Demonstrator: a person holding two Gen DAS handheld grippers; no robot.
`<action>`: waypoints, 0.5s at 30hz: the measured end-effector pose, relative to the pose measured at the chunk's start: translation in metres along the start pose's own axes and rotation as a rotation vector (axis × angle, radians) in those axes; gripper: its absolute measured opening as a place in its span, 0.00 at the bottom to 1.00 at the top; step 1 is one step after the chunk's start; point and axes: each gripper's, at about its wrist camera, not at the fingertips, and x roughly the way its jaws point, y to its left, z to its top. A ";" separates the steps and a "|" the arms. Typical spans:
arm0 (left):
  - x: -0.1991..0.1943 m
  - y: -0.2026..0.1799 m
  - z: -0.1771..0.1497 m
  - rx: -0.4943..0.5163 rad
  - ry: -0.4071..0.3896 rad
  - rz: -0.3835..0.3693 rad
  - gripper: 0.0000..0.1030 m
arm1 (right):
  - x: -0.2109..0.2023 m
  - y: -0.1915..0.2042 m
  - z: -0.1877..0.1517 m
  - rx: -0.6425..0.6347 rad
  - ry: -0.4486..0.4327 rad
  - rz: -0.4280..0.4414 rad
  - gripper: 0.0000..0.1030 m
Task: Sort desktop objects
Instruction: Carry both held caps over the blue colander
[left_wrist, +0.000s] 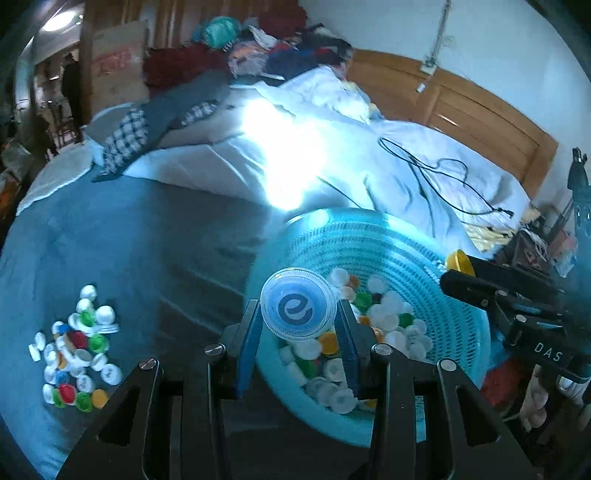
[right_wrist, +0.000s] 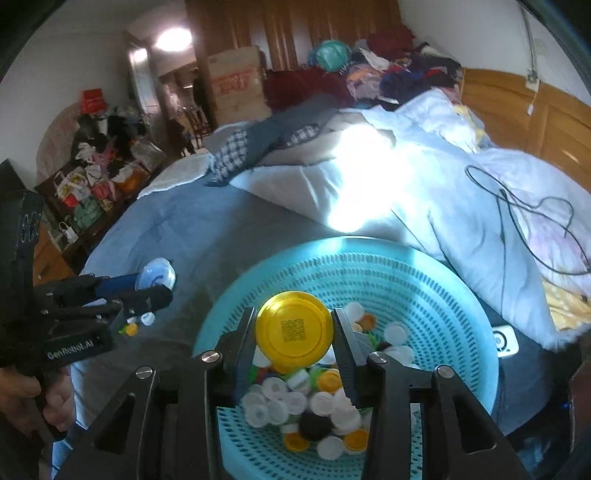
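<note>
You have two hand-held grippers: the left hand-held gripper (left_wrist: 298, 334) and the right hand-held gripper (right_wrist: 294, 341). Each carries one large lid: one clear lid (left_wrist: 297, 302), one yellow lid (right_wrist: 294, 326). One turquoise basket (right_wrist: 436, 280) sits centre frame. Small caps are too many to count, lying in two groups: basket caps (right_wrist: 314, 410), and a loose pile (left_wrist: 75, 350) at lower left.

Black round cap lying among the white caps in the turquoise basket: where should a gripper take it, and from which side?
Grip the black round cap across its rim, coming from above, probably. It lies low in the turquoise perforated basket with white caps crowding it, so a side approach looks blocked. Both grippers are full: right gripper holds a yellow lid.
</note>
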 end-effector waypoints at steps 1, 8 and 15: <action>0.002 -0.003 0.000 0.002 0.005 -0.003 0.33 | 0.001 -0.003 0.000 0.005 0.004 -0.001 0.42; 0.016 -0.016 0.003 0.010 0.035 -0.018 0.33 | 0.005 -0.013 -0.006 0.025 0.022 0.007 0.42; 0.023 -0.019 0.001 0.011 0.050 -0.014 0.33 | 0.008 -0.014 -0.010 0.029 0.030 0.020 0.42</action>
